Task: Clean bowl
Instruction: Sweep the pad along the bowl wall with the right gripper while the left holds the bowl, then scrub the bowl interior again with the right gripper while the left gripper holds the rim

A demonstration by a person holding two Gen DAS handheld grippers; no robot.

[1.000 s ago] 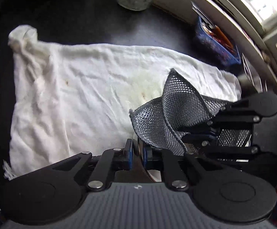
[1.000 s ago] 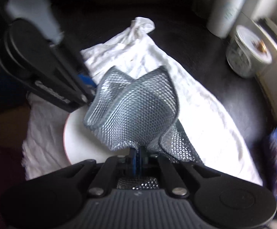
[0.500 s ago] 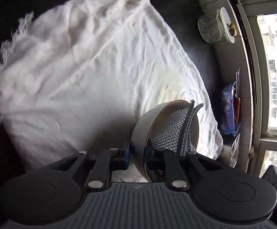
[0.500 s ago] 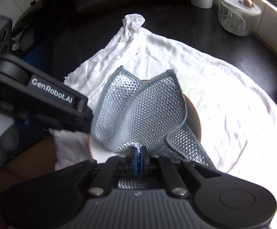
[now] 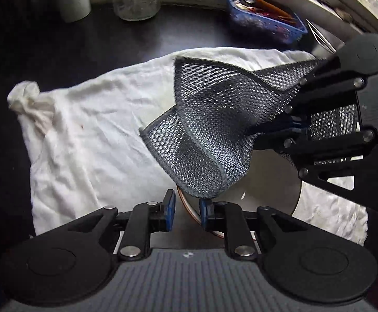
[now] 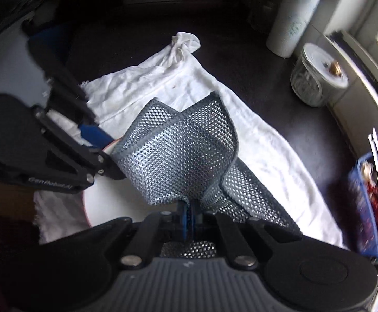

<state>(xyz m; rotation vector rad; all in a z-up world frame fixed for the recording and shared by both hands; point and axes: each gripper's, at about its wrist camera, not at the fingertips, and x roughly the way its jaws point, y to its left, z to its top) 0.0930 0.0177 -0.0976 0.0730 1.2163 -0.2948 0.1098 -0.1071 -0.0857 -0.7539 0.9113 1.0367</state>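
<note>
The right gripper (image 6: 189, 214) pinches a grey mesh cloth (image 6: 181, 156) over the white bowl (image 6: 105, 205). The left gripper (image 5: 187, 212) is opening around the bowl's rim, its pads just clear, above a white towel (image 5: 90, 130).

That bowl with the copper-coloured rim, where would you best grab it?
By the rim of the bowl, from above, one finger inside and one outside: the wall is thin, the body too wide. The left gripper straddles it so, its jaws opening.

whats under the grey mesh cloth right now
A white bowl with a brownish rim, sitting on the white towel. The mesh cloth, pinched by the right gripper, covers much of the bowl's inside.
</note>
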